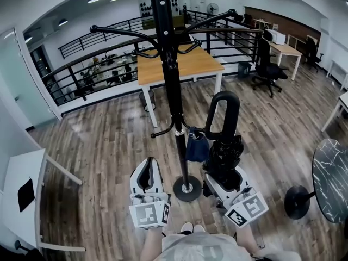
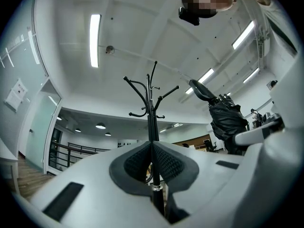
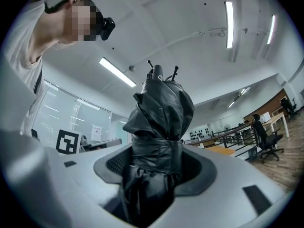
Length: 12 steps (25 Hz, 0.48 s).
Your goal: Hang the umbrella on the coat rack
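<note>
1. Setting: an open office with a wood-plank floor (image 1: 103,145). A black railing (image 1: 81,64) and a wooden tabletop (image 1: 190,64) lie behind.
2. Left claw (image 1: 148,170): held low, just left of the rack's base. Its jaws are pressed together and hold nothing. In the left gripper view the pole shows beyond the closed pads, not between them.
3. Coat rack (image 1: 171,91): an upright black pole at centre on a round base (image 1: 187,189). The upper arms (image 1: 117,32) appear bare. A small blue item (image 1: 197,147) hangs near a lower hook (image 1: 162,132); what it is cannot be told.
4. Umbrella (image 1: 224,148): black, folded and strapped. It is held upright just right of the pole, with its loop handle (image 1: 223,113) uppermost and apart from every hook.
5. Right claw (image 1: 220,179): clamped around the umbrella's bundled canopy, as the right gripper view confirms.
6. Progress, as judged: the umbrella is grasped and brought beside the rack. Raising it and slipping the loop handle over a hook is not yet done, nor is the release.
</note>
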Motion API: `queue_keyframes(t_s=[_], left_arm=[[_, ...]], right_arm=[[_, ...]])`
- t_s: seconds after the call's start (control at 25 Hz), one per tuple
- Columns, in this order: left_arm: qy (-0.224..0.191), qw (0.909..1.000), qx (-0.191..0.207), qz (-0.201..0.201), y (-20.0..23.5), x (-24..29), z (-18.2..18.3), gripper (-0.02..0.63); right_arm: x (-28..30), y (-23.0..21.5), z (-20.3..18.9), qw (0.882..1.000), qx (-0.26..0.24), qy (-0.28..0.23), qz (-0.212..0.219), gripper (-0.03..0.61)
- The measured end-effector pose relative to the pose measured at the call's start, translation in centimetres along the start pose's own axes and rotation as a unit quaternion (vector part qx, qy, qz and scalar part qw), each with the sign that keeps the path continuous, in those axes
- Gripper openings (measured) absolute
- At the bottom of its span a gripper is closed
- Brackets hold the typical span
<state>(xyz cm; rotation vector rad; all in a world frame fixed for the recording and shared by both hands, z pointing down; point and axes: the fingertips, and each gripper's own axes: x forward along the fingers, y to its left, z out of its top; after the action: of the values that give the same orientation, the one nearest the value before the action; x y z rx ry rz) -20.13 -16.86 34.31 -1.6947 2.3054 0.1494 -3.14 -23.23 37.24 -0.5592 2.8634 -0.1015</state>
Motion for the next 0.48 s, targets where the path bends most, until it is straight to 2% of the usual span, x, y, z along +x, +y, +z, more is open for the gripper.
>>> queue_keyframes(t_s=[0.32, 0.48], left_arm=[[0.003, 0.9999, -0.006, -0.008, 0.7, 1.0, 0.0, 0.034], [0.001, 0.9999, -0.007, -0.007, 1.3, 1.9, 0.4, 0.034]], right_arm=[[1.4, 0.1, 0.6, 1.0, -0.005, 0.001, 0.001, 0.279], [2.4, 0.4, 2.5, 1.0, 0.016, -0.011, 0.017, 0.279]])
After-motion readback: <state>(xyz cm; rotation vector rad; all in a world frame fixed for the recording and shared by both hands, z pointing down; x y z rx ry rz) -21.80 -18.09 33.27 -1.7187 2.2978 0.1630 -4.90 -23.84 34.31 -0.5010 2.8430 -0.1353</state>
